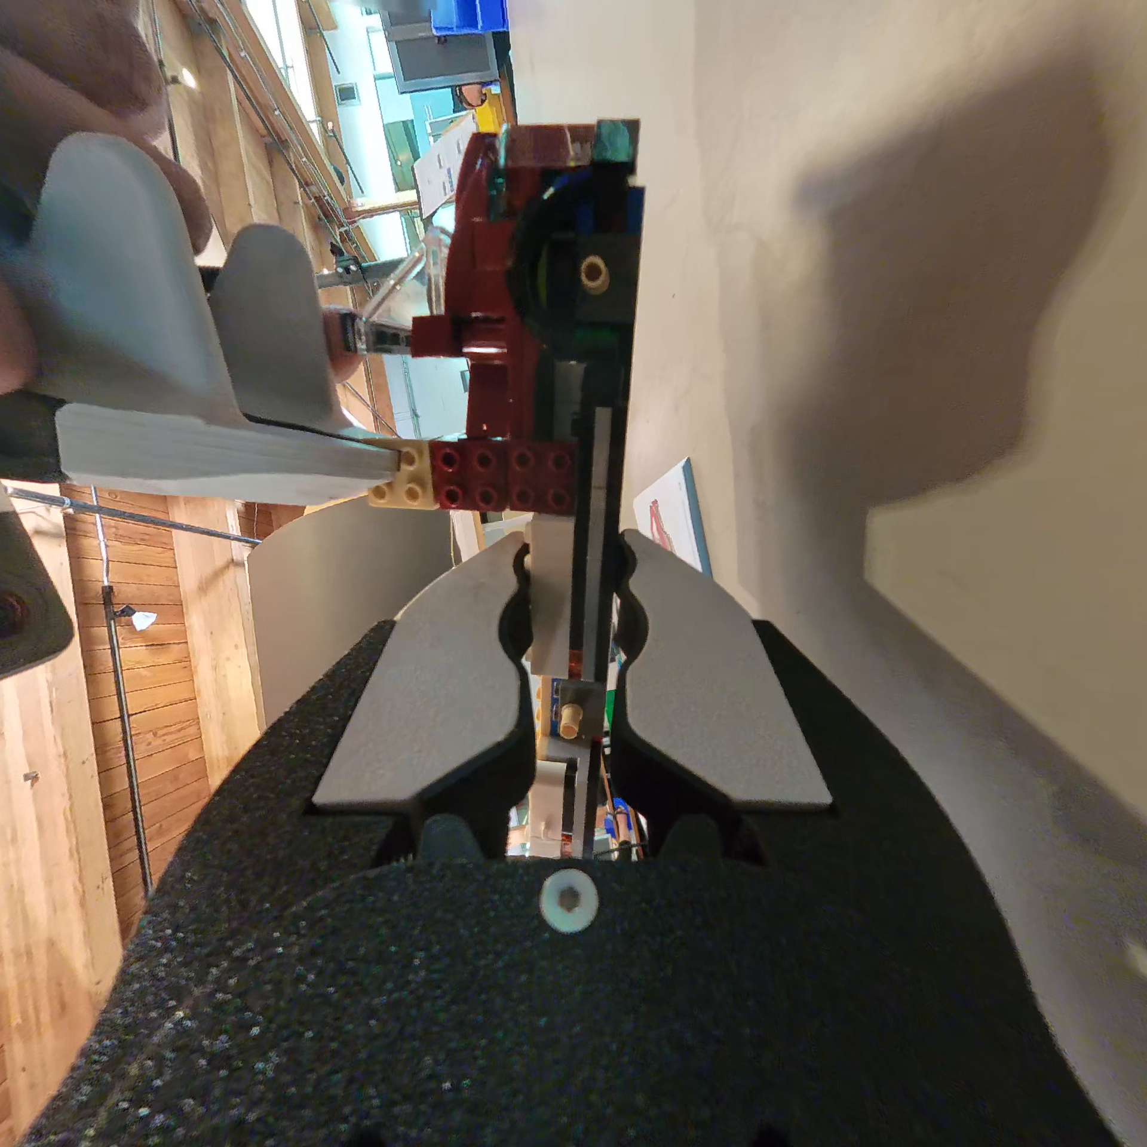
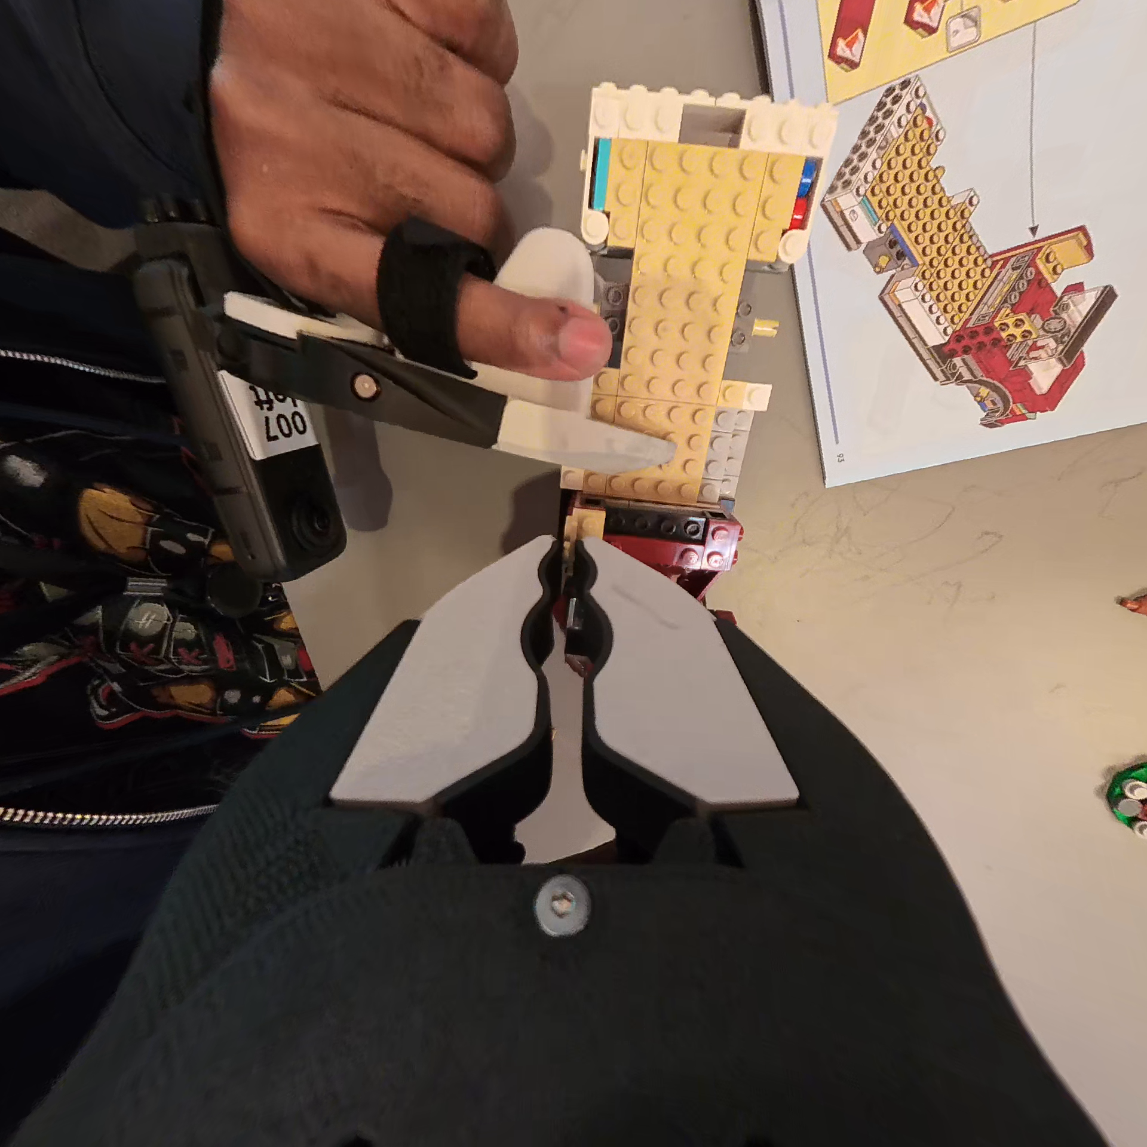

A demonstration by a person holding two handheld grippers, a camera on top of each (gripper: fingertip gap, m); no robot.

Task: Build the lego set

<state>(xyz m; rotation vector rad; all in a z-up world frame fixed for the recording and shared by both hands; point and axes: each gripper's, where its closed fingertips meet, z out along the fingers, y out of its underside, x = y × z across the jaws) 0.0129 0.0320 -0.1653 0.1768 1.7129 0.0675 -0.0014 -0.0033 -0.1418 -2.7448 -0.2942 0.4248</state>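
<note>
A half-built brick model [image 2: 676,298], tan-plated above a dark red front, is held on edge against the pale surface [image 2: 869,620]. The left gripper [image 1: 574,574] has its jaws clamped across the model's flat base. The right gripper [image 2: 568,552] has its jaws closed on a small tan brick [image 1: 400,475] seated at the end of a dark red brick row [image 1: 503,475]. An instruction booklet [image 2: 931,248] lies just beside. Uneven pressing could likely tilt the tan brick, or twist the model in its hold and loosen neighbouring bricks.
</note>
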